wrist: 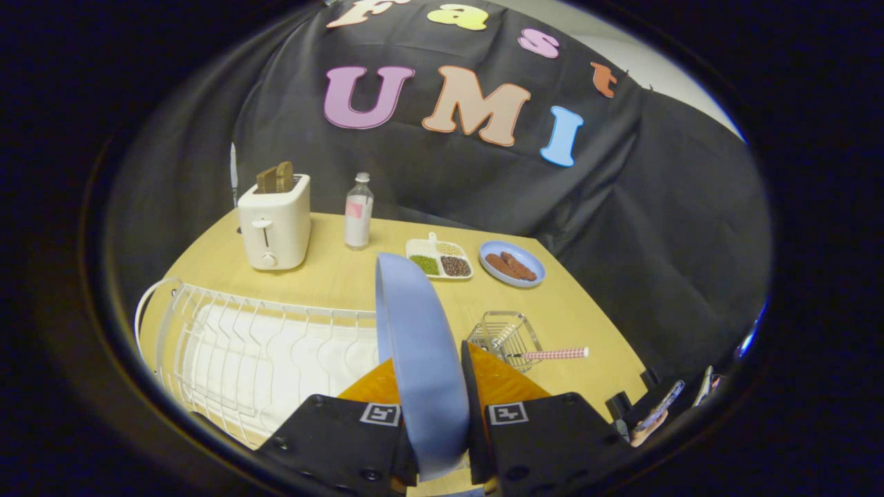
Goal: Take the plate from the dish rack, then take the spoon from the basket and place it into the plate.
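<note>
Gripper view has the plate [421, 359] standing on edge between the two fingers [514, 386], which pinch its rim from either side; the gripper [436, 414] is thus closed on the plate, whose lower rim is hidden by the black finger blocks. Seen edge-on, the plate's face cannot be made out. It stands above the right end of the white rack [242, 352], and whether it touches the wires is hard to tell, since the fingers cover that spot. Just right of the fingers sits a small wire basket [501, 335] with the spoon [549, 354] lying across its rim, the dotted handle sticking out to the right; the bowl end is lost among the wires. Beyond the plate, on the table [331, 276], are a divided tray [440, 259] of beans, partly hidden by the plate's top, and a blue dish [512, 264] holding brown pieces. Farther left stand a bottle [358, 210] and a toaster [274, 221] with toast in its slots.
</note>
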The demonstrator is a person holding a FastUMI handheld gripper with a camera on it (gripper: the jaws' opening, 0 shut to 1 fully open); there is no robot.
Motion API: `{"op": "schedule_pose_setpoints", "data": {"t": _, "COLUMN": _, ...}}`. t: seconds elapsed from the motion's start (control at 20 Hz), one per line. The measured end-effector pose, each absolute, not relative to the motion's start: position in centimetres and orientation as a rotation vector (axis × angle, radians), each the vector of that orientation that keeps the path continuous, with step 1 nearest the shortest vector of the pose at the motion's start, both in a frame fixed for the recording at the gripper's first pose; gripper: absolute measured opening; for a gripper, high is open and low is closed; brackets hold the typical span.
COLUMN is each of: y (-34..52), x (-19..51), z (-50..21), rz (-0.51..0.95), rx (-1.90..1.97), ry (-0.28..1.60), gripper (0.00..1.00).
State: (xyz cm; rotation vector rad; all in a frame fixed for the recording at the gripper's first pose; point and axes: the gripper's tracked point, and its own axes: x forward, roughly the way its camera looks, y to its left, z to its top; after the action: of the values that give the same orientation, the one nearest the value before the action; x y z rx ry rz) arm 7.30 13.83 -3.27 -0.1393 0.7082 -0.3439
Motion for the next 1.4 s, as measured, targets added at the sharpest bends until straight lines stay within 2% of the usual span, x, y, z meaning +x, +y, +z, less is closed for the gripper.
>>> {"op": "schedule_pose_setpoints", "data": {"t": 0.45, "y": 13.6, "x": 7.5, "z": -2.1, "rz": -0.389, "rx": -0.202, "ry": 0.801, "gripper": 0.32}}
{"op": "schedule_pose_setpoints", "data": {"t": 0.65, "y": 15.6, "x": 8.6, "z": 1.3, "rz": -0.337, "rx": -0.143, "ry": 0.725, "gripper": 0.31}}
{"op": "schedule_pose_setpoints", "data": {"t": 1.0, "y": 13.4, "x": 5.1, "z": 6.5, "rz": -0.305, "rx": -0.054, "ry": 0.613, "gripper": 0.31}}
{"op": "schedule_pose_setpoints", "data": {"t": 1.15, "y": 9.8, "x": 2.6, "z": 8.2, "rz": -0.350, "rx": -0.027, "ry": 0.579, "gripper": 0.32}}
{"op": "schedule_pose_setpoints", "data": {"t": 1.4, "y": 3.3, "x": -2.4, "z": 7.6, "rz": -0.470, "rx": -0.003, "ry": 0.625, "gripper": 0.31}}
